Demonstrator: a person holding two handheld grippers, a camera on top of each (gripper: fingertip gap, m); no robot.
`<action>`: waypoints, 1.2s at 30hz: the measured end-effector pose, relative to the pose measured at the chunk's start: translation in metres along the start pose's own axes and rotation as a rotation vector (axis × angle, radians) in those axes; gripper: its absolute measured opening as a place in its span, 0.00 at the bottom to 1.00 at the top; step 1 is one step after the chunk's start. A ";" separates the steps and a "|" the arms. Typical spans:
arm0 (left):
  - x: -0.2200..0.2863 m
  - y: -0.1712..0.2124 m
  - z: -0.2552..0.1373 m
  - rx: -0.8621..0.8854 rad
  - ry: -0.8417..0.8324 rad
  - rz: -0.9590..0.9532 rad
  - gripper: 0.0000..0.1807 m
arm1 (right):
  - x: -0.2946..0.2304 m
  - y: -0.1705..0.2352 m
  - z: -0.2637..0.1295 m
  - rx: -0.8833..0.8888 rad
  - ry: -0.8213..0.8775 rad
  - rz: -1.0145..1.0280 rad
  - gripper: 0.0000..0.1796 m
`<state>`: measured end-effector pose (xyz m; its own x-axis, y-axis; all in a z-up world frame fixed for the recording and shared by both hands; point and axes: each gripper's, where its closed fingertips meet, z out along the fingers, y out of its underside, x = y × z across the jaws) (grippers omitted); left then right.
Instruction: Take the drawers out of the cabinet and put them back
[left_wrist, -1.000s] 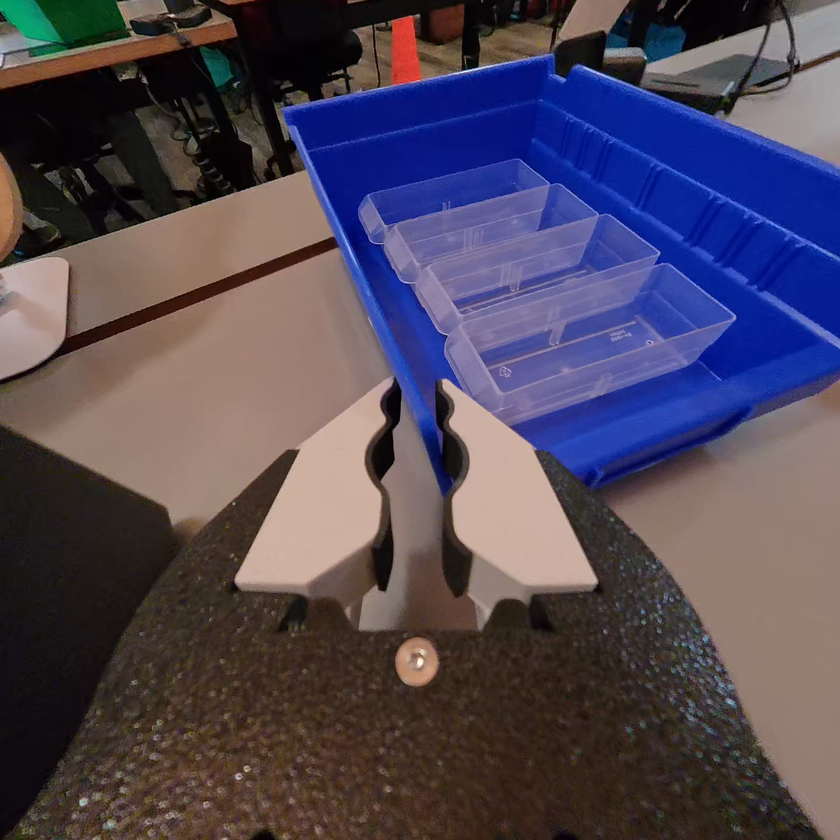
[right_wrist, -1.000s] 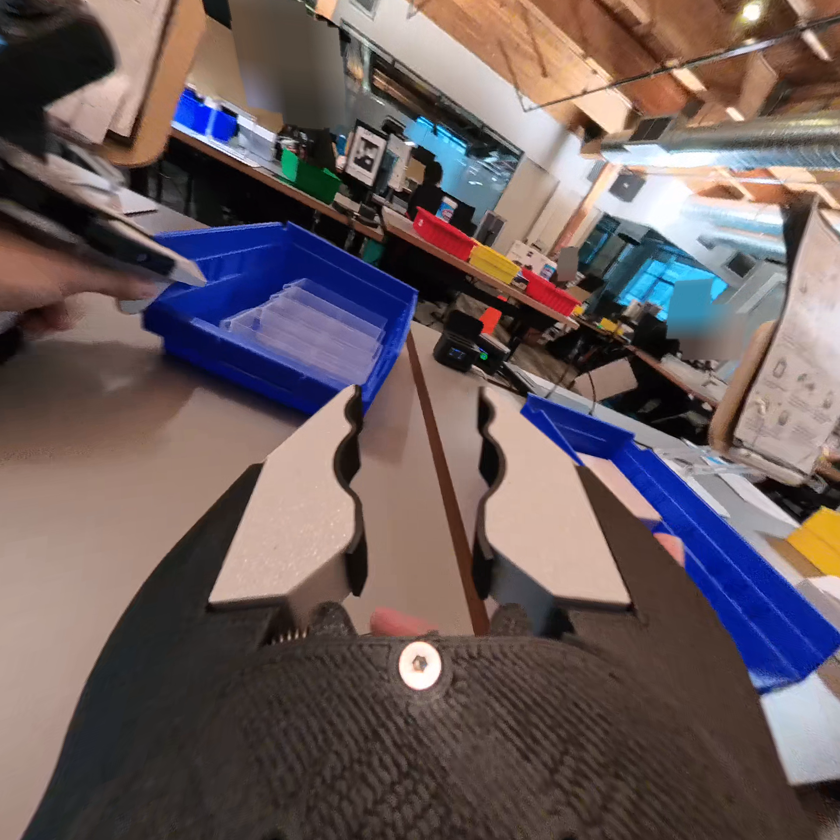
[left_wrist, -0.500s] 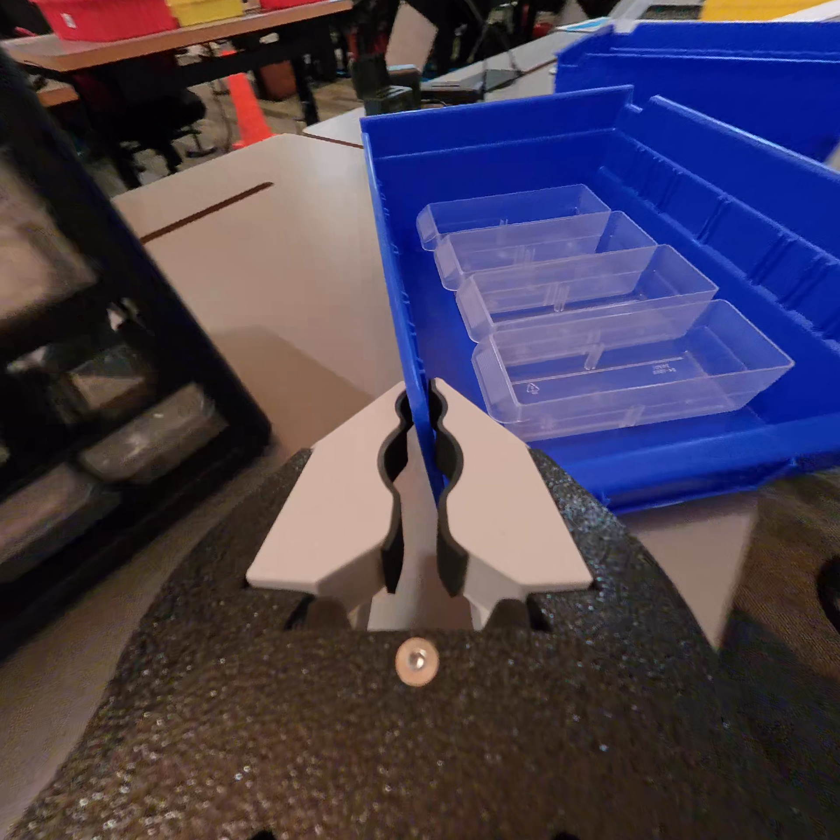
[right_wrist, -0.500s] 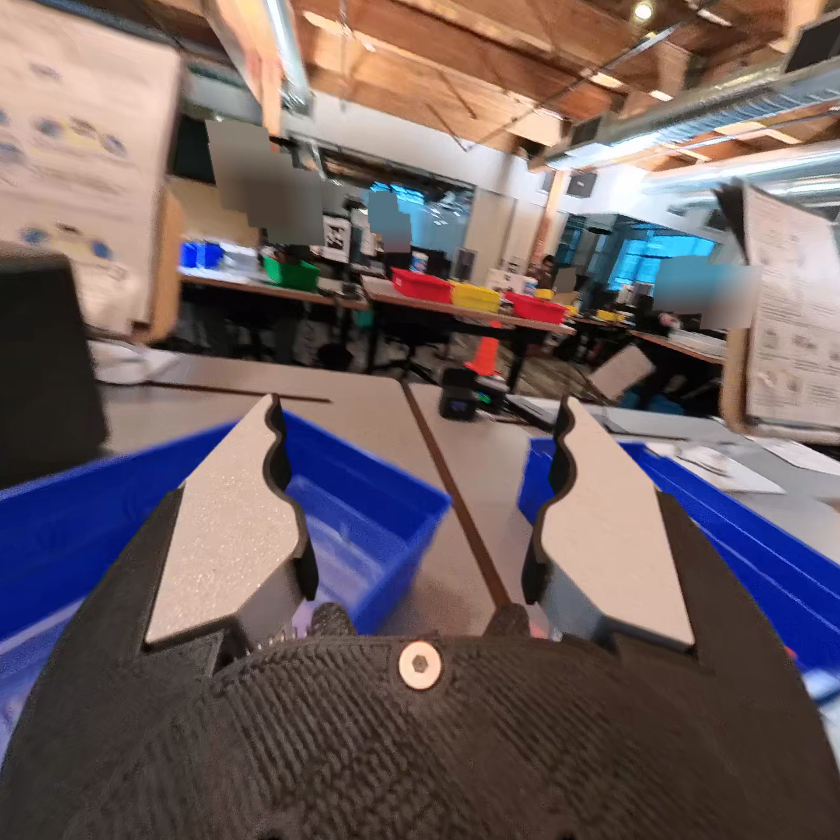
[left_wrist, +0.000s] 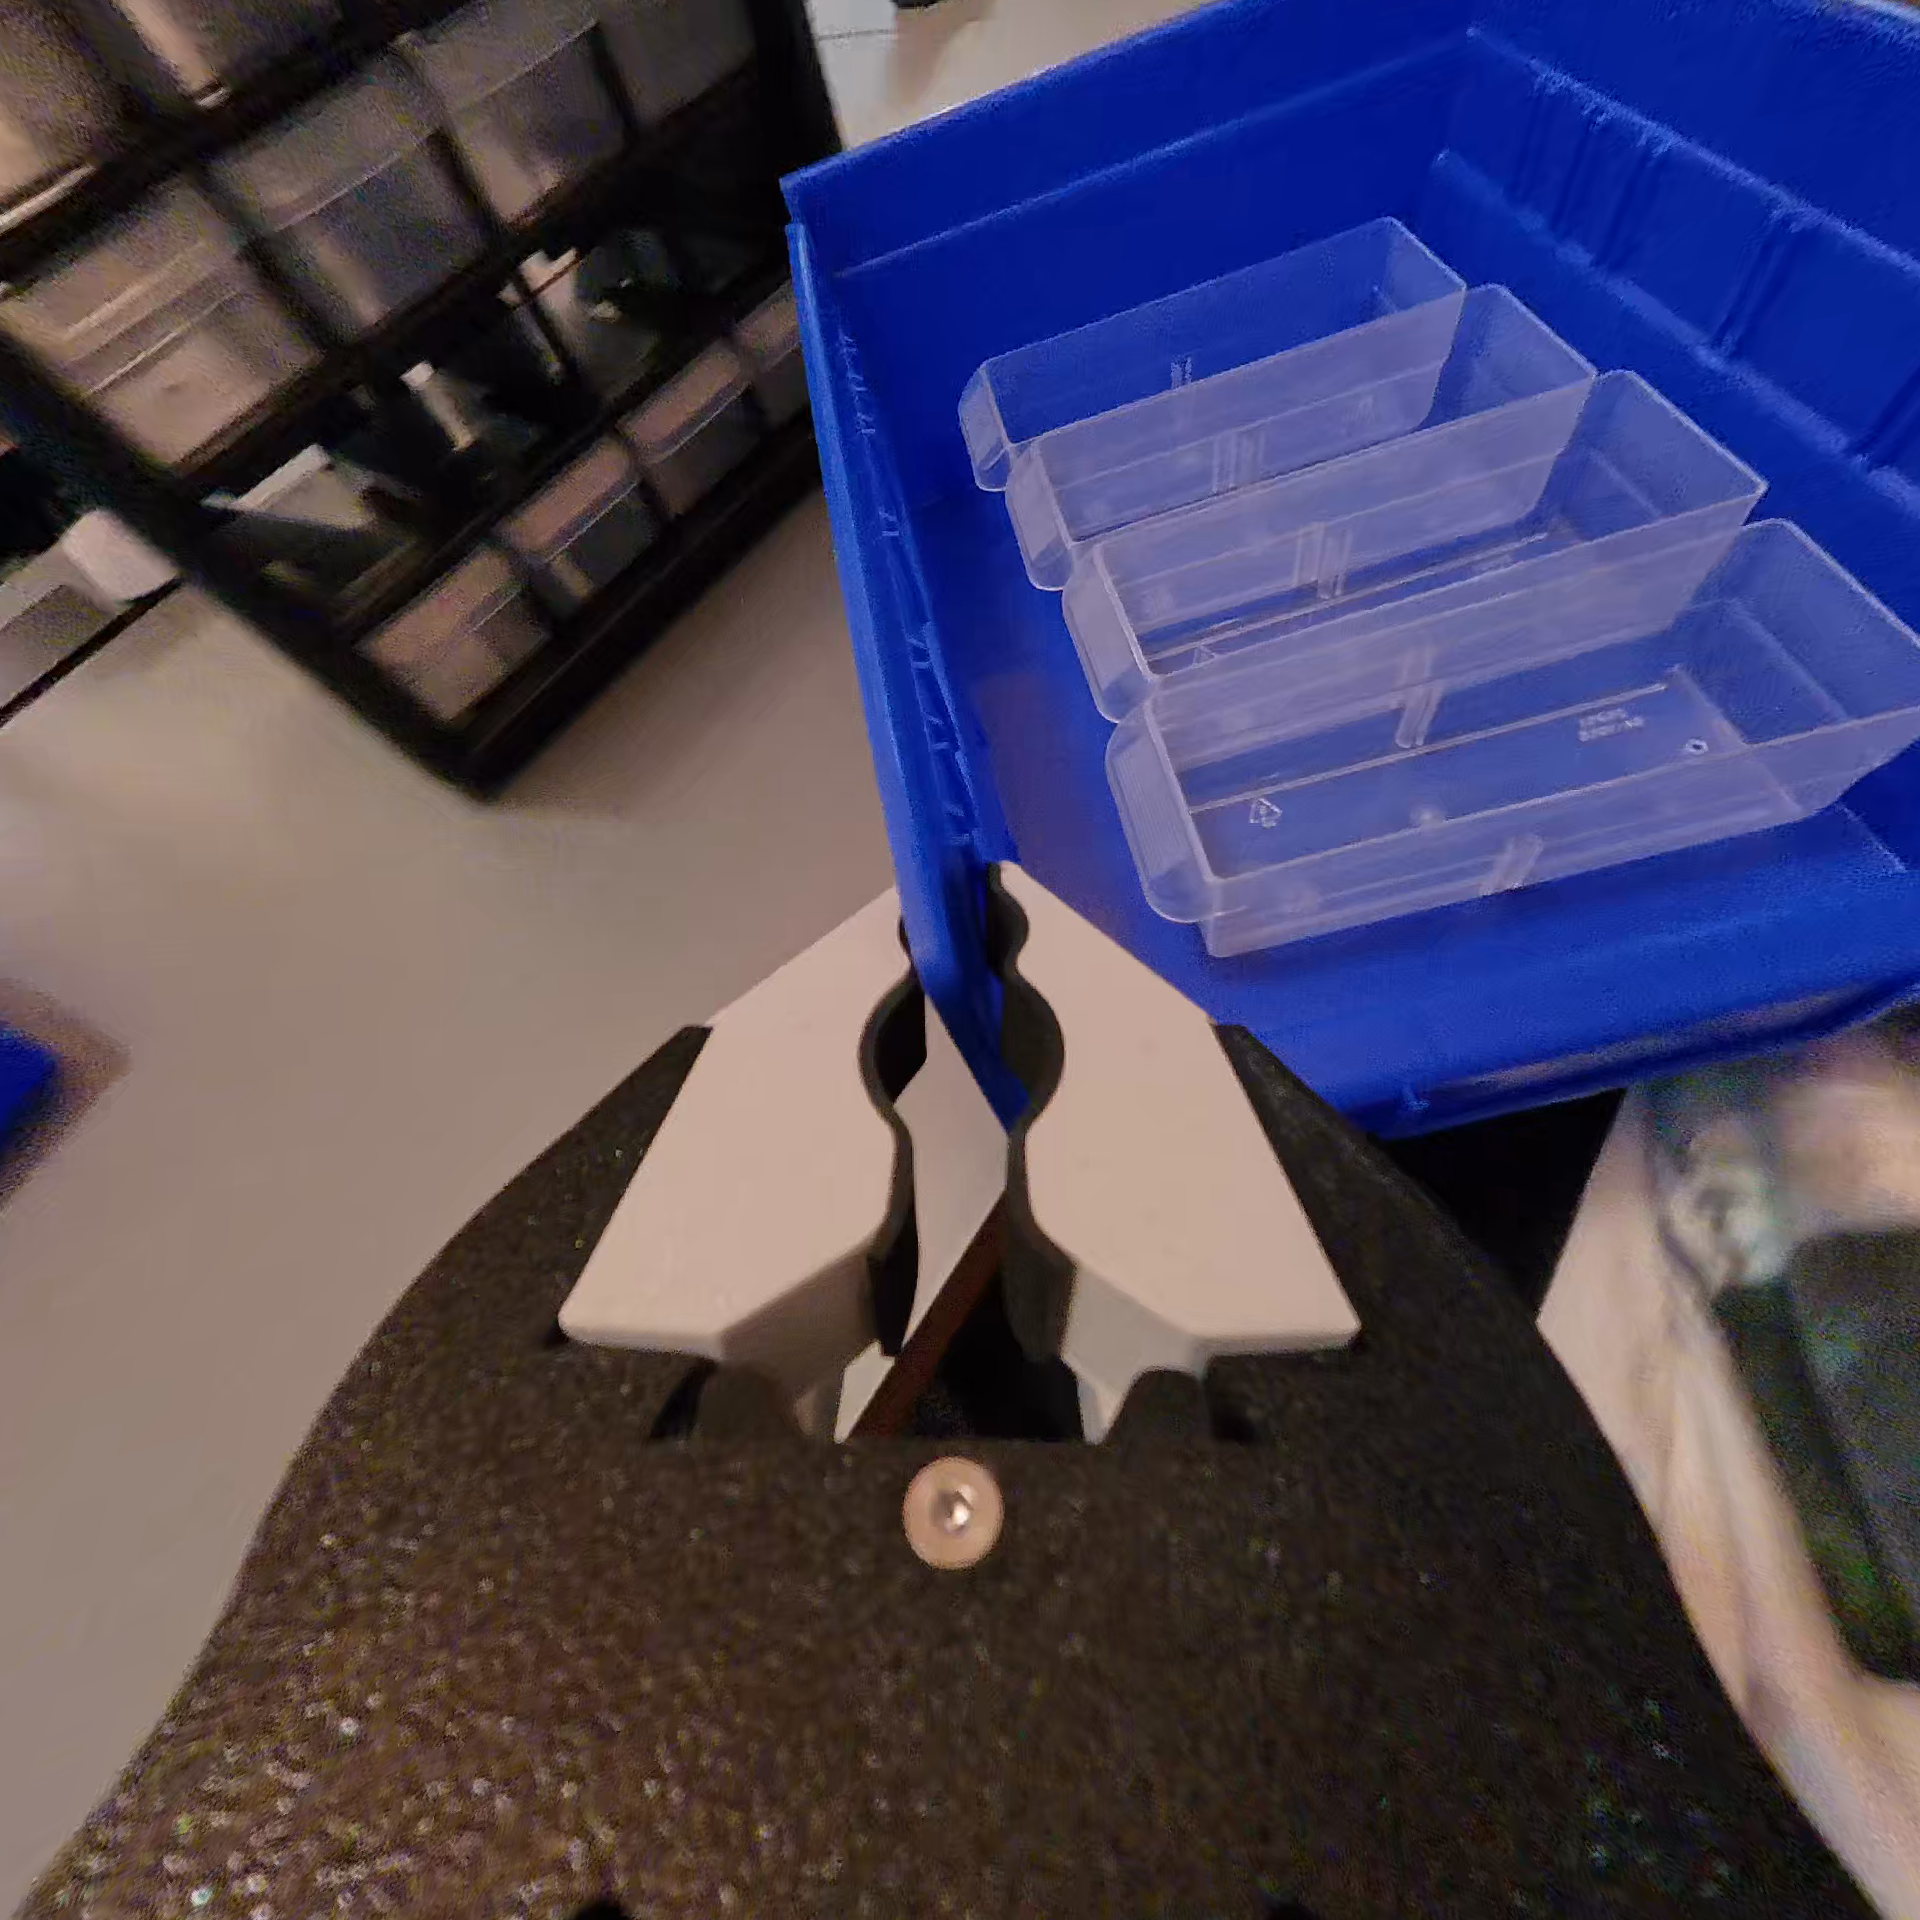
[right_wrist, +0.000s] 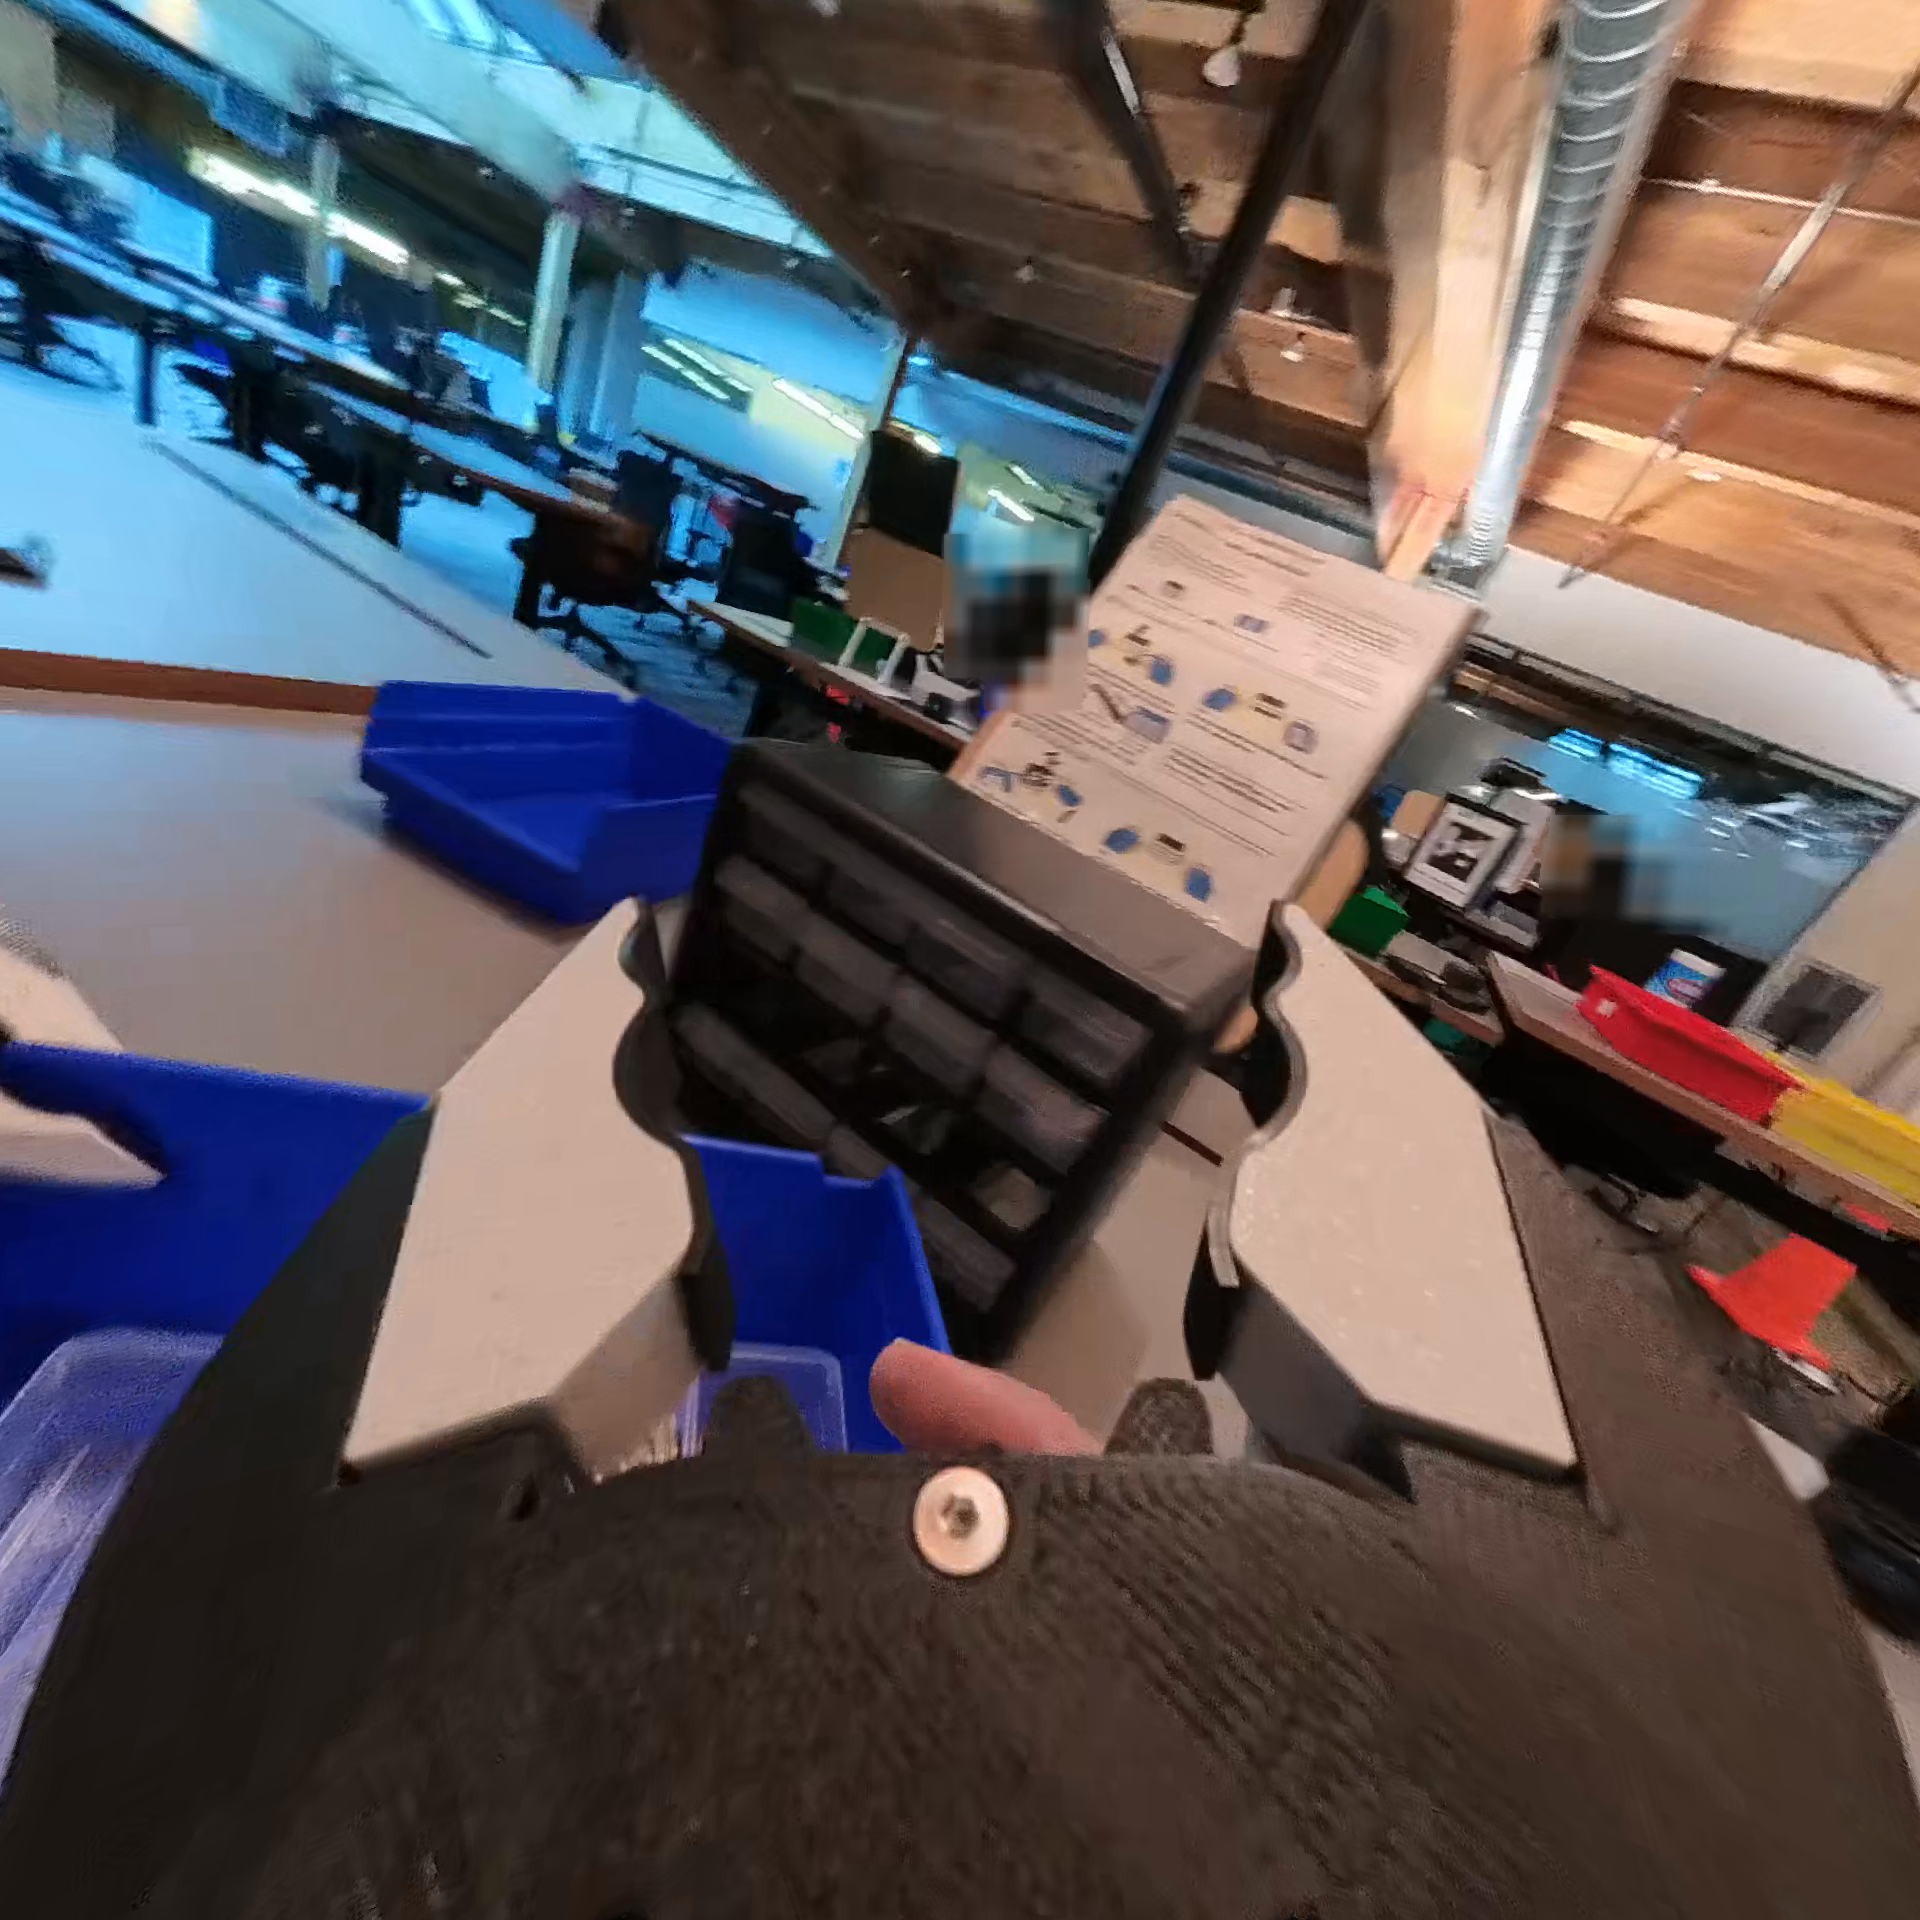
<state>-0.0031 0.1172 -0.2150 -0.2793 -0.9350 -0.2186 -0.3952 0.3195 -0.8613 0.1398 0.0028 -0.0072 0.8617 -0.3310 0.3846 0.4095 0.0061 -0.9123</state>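
My left gripper (left_wrist: 954, 914) is shut on the near left wall of a blue bin (left_wrist: 1351, 997) and holds it. Several clear plastic drawers (left_wrist: 1455, 727) lie side by side inside the bin. The black drawer cabinet (left_wrist: 343, 343) stands on the grey table at the upper left, blurred, with drawers in most slots. In the right wrist view my right gripper (right_wrist: 951, 935) is open and empty, above the same blue bin (right_wrist: 810, 1236), with the cabinet (right_wrist: 935, 1018) straight ahead between its fingers.
A second blue bin (right_wrist: 540, 790) sits on the grey table (left_wrist: 312, 987) beyond the cabinet. A printed instruction sheet (right_wrist: 1247, 707) stands behind the cabinet. A fingertip (right_wrist: 966, 1403) shows at the right gripper's base. Desks, red and yellow bins and an orange cone fill the room behind.
The left gripper swung the blue bin round toward the cabinet, which has come fully into view. The right gripper opened wider and turned to face the cabinet.
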 end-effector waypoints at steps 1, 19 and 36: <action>-0.010 0.010 -0.014 -0.006 -0.004 0.012 0.02 | -0.021 -0.004 0.009 0.007 -0.043 0.013 0.62; -0.180 0.164 -0.214 -0.129 -0.085 -0.366 0.00 | -0.213 0.056 0.351 -0.183 -0.215 0.302 0.62; -0.207 0.194 -0.255 -0.172 -0.369 -0.444 0.00 | -0.229 0.180 0.456 -0.526 -0.227 0.546 0.12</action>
<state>-0.2451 0.4114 -0.2195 0.2552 -0.9665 -0.0262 -0.5487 -0.1224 -0.8270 0.1530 0.5095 -0.1952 0.9633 -0.2087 -0.1686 -0.2350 -0.3534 -0.9055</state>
